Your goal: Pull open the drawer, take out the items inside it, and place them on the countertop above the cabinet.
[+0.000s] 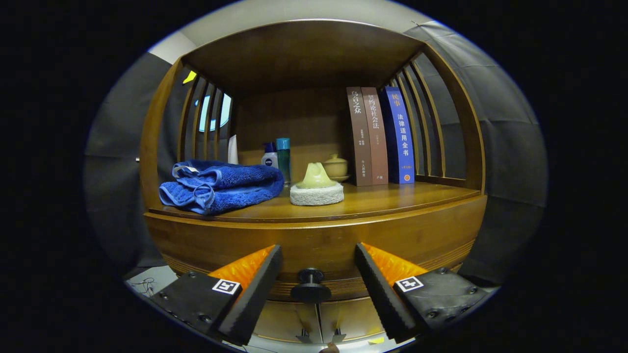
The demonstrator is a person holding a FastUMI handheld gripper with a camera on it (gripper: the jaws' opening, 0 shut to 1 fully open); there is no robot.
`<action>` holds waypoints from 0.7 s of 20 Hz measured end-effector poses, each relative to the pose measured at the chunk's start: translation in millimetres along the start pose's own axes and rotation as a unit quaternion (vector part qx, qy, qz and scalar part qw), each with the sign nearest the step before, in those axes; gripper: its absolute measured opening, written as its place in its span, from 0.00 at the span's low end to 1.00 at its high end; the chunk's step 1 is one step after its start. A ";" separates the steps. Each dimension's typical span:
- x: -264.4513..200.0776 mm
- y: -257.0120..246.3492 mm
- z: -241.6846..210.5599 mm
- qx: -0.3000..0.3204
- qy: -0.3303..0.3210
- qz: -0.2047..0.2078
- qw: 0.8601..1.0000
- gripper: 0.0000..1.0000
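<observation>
Drawer [314, 245] seen shut at lower centre, its dark knob [310, 287] set between the fingers, untouched. Gripper [318, 282] held wide open, nothing grasped. Countertop [392, 198] lies above, mid-frame. On it: blue towel [221, 186] at left, pale sponge [316, 191] at centre, bottles [277, 159] behind, three books [380, 137] upright at right.
</observation>
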State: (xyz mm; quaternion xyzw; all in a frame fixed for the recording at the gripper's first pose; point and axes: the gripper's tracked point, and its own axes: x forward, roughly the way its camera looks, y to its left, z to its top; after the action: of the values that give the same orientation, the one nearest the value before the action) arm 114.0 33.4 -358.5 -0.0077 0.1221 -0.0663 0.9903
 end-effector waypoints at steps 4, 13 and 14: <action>-6.8 2.4 -15.5 -0.005 0.035 0.016 0.999 0.99; -83.7 -10.4 136.0 -0.048 -0.029 0.043 0.997 0.99; -93.1 -9.1 162.9 -0.047 -0.040 0.045 0.997 0.99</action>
State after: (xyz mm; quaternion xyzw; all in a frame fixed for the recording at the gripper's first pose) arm 62.9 36.7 -177.8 -0.0518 0.0853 -0.0156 0.9949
